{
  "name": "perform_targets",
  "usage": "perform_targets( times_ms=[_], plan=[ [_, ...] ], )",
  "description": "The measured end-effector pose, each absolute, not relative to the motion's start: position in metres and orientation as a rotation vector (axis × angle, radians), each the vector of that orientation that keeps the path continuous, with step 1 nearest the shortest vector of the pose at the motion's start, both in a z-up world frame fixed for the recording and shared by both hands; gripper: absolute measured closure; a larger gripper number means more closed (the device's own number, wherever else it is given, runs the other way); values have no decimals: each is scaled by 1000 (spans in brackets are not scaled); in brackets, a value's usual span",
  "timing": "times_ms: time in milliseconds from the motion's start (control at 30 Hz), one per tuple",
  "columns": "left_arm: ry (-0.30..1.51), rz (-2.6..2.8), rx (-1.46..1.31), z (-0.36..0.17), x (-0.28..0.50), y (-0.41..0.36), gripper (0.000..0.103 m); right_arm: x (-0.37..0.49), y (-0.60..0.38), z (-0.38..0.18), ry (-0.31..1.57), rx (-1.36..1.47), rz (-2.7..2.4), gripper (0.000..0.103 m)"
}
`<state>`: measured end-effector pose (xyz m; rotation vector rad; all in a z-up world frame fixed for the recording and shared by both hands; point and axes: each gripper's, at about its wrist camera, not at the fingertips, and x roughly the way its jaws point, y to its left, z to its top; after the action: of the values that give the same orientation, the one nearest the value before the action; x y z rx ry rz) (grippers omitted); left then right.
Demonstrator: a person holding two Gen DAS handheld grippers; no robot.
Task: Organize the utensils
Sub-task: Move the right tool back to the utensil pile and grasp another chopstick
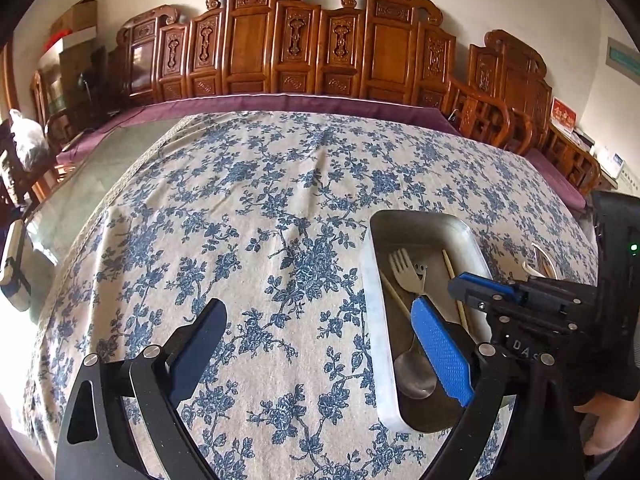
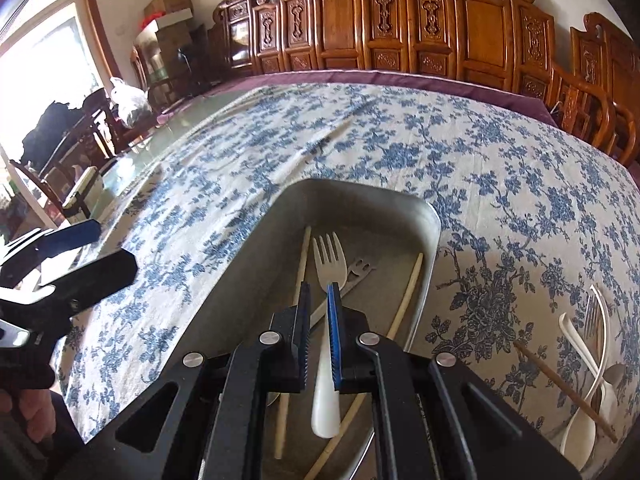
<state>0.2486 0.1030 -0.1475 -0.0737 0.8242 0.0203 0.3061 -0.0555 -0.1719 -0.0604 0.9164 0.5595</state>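
right gripper [image 2: 319,334] fingers clamped on white fork [image 2: 328,264], held low over metal tray [image 2: 434,220] for release among sorted utensils; left gripper [image 1: 320,348] fingers wide, empty, above desk [image 1: 280,200].

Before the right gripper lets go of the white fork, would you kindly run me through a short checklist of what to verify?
1. Right gripper shut on the white fork: ok, handle clamped between its fingers.
2. Fork over the metal tray: ok, tines point into it.
3. Fork resting on the tray floor: cannot tell.
4. Landing room in the tray: ok, though chopsticks and a metal fork lie close by.
5. Left gripper clear of the drop: ok, open, beside the tray over the tablecloth.
6. Utensils left outside: not ok, a pile remains on the cloth.
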Motion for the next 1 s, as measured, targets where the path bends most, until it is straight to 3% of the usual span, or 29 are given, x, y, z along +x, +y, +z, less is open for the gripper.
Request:
perform_targets(
  times_ms=[200,533,700,1000],
  plan=[
    [827,13,-70,-148,248,98,13,295,-75,-152,864,-66,578,93],
    [818,-37,-39,-145,239,71,13,264,-188,-126,814,-106,472,93],
    [809,-71,2,-143,230,47,13,259,-246,-133,830,-137,388,80],
    [794,-158,52,-140,214,0,13,265,-301,-169,889,-119,311,79]
  ],
)
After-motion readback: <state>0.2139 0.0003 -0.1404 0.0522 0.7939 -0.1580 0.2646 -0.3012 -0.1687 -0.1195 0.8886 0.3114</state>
